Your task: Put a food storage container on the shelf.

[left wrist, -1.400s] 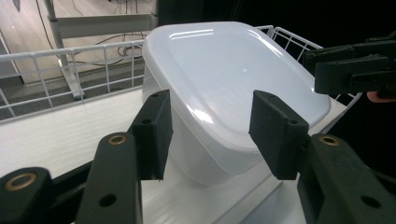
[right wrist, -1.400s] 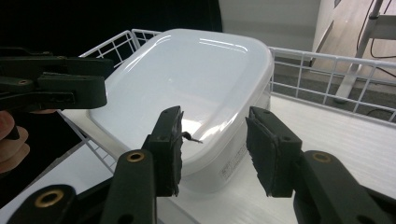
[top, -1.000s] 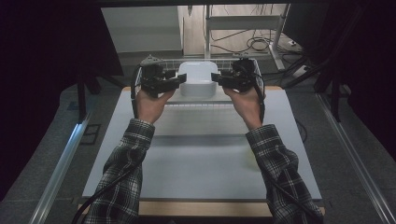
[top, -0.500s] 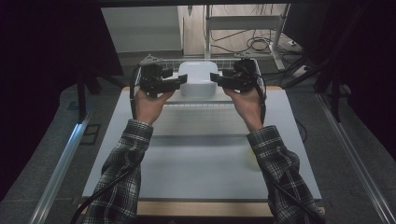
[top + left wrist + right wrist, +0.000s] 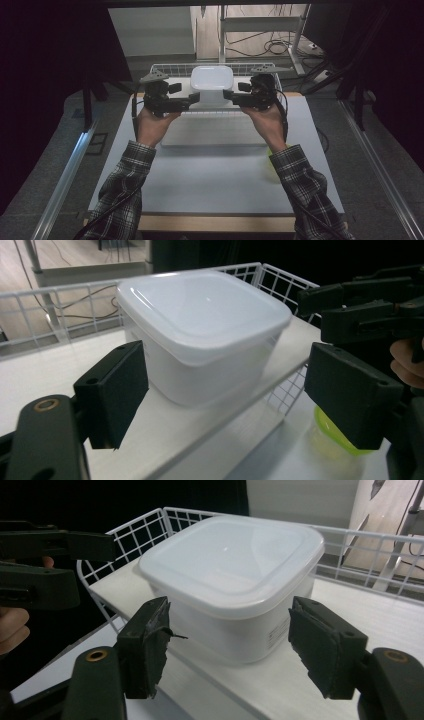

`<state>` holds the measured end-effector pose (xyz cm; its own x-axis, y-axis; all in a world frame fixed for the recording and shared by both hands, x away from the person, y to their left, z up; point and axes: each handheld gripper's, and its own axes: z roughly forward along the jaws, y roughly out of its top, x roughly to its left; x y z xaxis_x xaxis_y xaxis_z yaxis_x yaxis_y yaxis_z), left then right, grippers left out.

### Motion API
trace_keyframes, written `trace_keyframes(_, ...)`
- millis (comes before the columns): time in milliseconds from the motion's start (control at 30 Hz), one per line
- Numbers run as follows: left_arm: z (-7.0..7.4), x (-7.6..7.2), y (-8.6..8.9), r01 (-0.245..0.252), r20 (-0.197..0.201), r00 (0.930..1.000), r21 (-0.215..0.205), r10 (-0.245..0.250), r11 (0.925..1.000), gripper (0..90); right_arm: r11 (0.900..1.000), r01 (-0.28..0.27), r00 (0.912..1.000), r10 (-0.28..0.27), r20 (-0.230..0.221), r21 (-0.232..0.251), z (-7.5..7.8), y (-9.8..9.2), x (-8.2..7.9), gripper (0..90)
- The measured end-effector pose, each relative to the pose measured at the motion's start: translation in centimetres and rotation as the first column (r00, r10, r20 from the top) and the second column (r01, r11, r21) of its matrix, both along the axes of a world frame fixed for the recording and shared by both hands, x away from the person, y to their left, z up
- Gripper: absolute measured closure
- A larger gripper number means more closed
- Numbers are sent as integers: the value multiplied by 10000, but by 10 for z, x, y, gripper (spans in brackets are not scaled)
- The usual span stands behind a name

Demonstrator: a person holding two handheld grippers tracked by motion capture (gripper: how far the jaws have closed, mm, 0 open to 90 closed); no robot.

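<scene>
On the white shelf (image 5: 215, 131) at the table's twelve o'clock end, a lidded white container (image 5: 212, 84) is seen, standing inside a wire basket (image 5: 170, 67). It is flanked at nine o'clock by the left gripper (image 5: 194, 97) and at three o'clock by the right gripper (image 5: 228, 94). Both sets of jaws have just been opening and are held apart, clear of its walls.

1. The left gripper (image 5: 192, 98) has drawn back a little toward the frame's left, off the white tub (image 5: 212, 85).
2. Its jaws have just been opening, pads clear of the tub.
3. The right gripper (image 5: 227, 95) jaws have likewise been opening.
</scene>
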<state>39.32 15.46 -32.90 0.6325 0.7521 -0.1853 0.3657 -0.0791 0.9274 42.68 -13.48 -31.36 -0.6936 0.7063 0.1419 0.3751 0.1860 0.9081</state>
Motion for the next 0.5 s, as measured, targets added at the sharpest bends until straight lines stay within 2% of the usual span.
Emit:
trace_keyframes(400,-19,-29,6,562,54,9984,27,-563,9984,156,9993,-247,9997,249,49,-275,-11,-5,-16,265)
trace_keyframes(500,-23,-33,9,570,-69,9984,-38,-570,9984,147,9993,-268,9996,269,55,-261,-13,-7,-18,256)
